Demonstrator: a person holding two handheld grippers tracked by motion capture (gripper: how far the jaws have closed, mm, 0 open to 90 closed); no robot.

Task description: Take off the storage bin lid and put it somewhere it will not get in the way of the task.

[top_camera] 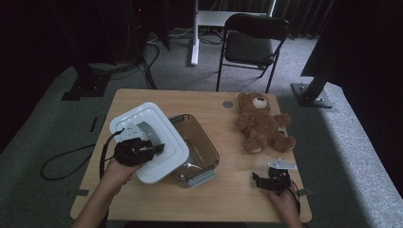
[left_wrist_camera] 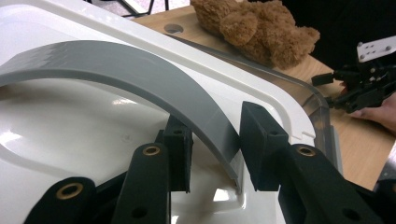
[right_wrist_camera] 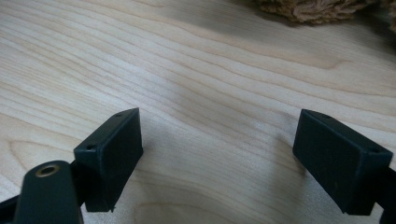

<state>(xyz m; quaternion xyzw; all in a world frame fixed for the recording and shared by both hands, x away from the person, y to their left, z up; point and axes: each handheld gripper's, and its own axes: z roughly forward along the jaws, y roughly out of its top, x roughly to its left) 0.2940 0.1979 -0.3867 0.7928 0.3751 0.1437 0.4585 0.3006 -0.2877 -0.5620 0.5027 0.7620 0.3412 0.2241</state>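
My left gripper (left_wrist_camera: pixel 215 149) has its jaws closed on the grey handle (left_wrist_camera: pixel 140 79) of the white lid (left_wrist_camera: pixel 84 135), one pad on each side of the arched strip near its end, pressing on it. In the high view that gripper (top_camera: pixel 154 148) sits over the lid (top_camera: pixel 166 137), which hangs tilted above the left part of the clear brown container (top_camera: pixel 202 142), its rim showing at about three o'clock from the lid. The container stands left of the middle of the wooden table (top_camera: pixel 233 190).

My right gripper (right_wrist_camera: pixel 217 158) has its jaws spread wide with nothing between them, only bare table (right_wrist_camera: pixel 196 70) below. From above, it (top_camera: pixel 260 180) rests low at about five o'clock from the container, well apart from it.

The brown teddy bear (top_camera: pixel 262 124) lies on the table at about twelve o'clock from my right gripper and about two o'clock from the container. A black folding chair (top_camera: pixel 252 45) stands on the carpet beyond the table's far edge.
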